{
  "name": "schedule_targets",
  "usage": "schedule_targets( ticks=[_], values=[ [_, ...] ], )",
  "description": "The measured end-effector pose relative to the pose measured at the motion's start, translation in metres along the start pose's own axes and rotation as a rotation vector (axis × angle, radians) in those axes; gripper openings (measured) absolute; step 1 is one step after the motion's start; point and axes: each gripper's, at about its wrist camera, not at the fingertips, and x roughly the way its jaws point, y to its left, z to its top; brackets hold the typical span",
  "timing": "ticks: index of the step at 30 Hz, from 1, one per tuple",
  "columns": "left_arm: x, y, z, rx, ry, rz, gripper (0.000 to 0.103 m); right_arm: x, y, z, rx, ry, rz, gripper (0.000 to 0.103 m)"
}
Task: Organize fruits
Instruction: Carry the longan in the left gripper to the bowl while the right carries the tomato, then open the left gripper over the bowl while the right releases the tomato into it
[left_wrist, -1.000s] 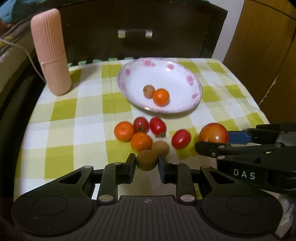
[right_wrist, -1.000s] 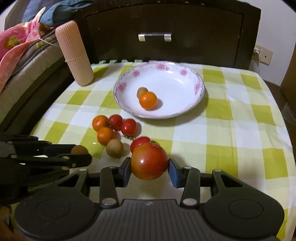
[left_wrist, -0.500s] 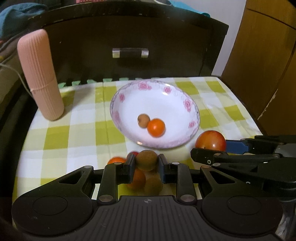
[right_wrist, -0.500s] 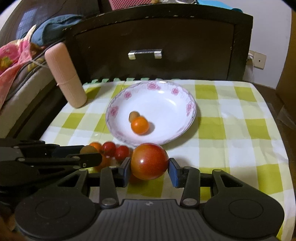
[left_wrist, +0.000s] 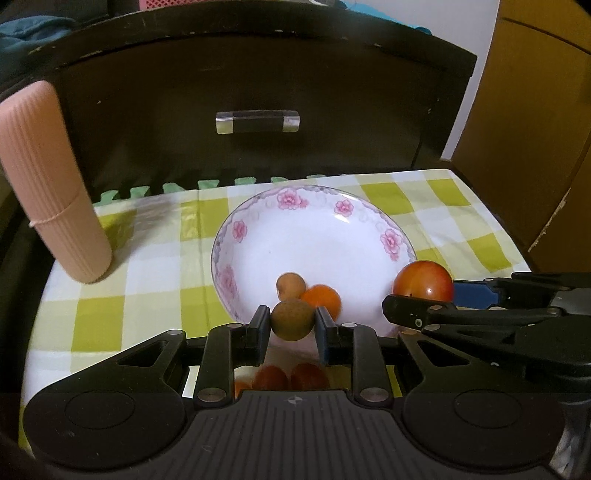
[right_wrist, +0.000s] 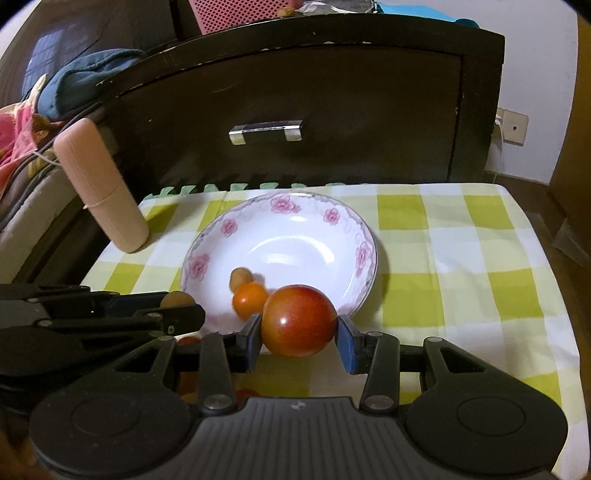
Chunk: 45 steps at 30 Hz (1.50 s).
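Over the bowl: both tools hang at the near rim of the white floral-rimmed porcelain bowl (left_wrist: 258, 225).
Left tool (left_wrist: 291, 326): clamped on a small brown round fruit (left_wrist: 292, 319).
Right tool (right_wrist: 299, 334): gripping a large red-orange tomato (right_wrist: 298, 325).
Risk: an early release could bounce fruit off the rim onto the table; the tools may collide.

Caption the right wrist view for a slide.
Right gripper carries a tomato toward the bowl holding two small fruits.
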Motion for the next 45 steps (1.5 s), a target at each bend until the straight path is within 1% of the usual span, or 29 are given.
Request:
schedule_targets(
  ticks=[11, 25, 35, 37, 45],
  values=[
    [0.022, 0.006, 0.007, -0.004, 0.02, 0.018, 0.032, 0.03, -0.009, 0.01, 0.0, 0.008, 0.009, 0.04],
    [0.033, 0.008, 0.01, -0.008, 0.031, 0.035, 0.033, 0.044, -0.012, 0.013, -0.014, 0.006, 0.026, 0.041],
    [0.033, 0.01, 0.013, -0.021, 0.025, 0.037, 0.039, 0.046, -0.013, 0.015, -0.018, -0.002, 0.023, 0.041],
    [0.031, 0.012, 0.014, -0.027, 0.019, 0.037, 0.041, 0.044, -0.013, 0.016, -0.023, -0.019, 0.02, 0.041],
    [0.025, 0.011, 0.017, -0.028, -0.002, 0.036, 0.045, 0.036, -0.012, 0.019, -0.025, -0.047, 0.017, 0.042]
  ],
)
